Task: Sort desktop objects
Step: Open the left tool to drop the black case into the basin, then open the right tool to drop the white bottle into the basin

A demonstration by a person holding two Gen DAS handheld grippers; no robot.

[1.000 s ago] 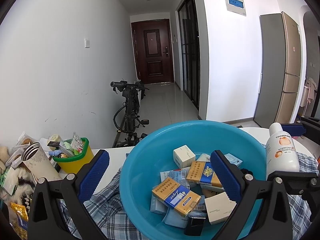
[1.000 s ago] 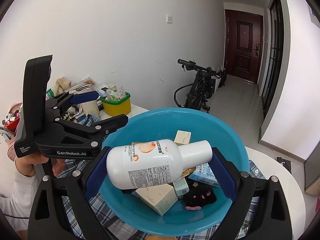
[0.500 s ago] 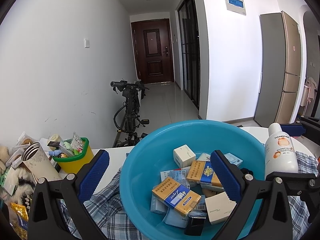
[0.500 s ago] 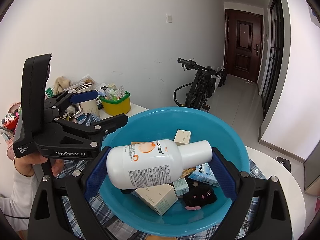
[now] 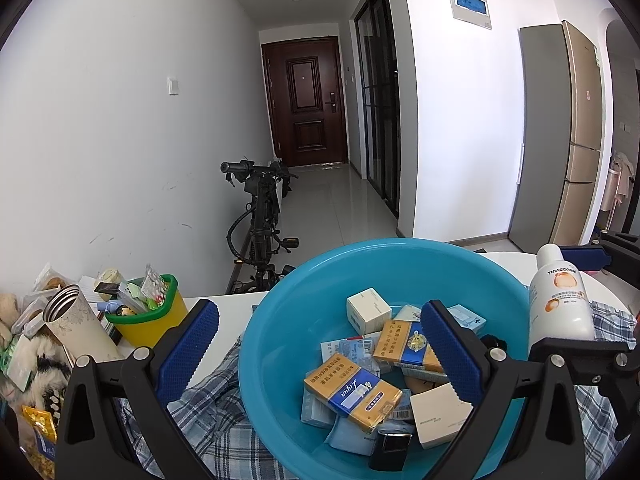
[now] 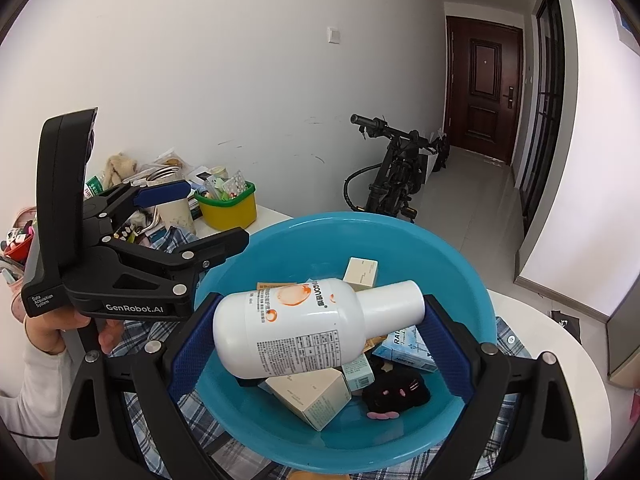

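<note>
A blue plastic basin (image 5: pixel 360 248) (image 6: pixel 360 220) sits on a plaid cloth and holds several small boxes, among them yellow-and-blue ones (image 5: pixel 352 396), plus a black plush toy (image 6: pixel 396 392). My right gripper (image 6: pixel 320 312) is shut on a white bottle (image 6: pixel 304 328) with an orange print. The bottle lies lengthwise between the pads, base left and cap right, above the basin. In the left wrist view the same bottle (image 5: pixel 560 304) stands at the right edge. My left gripper (image 5: pixel 316 320) (image 6: pixel 212 212) is open over the basin's left rim with nothing gripped.
The plaid cloth (image 5: pixel 212 420) covers a white table. At the left stand a yellow cup with a green rim (image 5: pixel 148 320) (image 6: pixel 228 208) full of small items, a metal-mouthed tumbler (image 5: pixel 76 324) and assorted clutter. A person's hand (image 6: pixel 52 328) holds the left gripper. A bicycle (image 5: pixel 260 216) leans behind the table.
</note>
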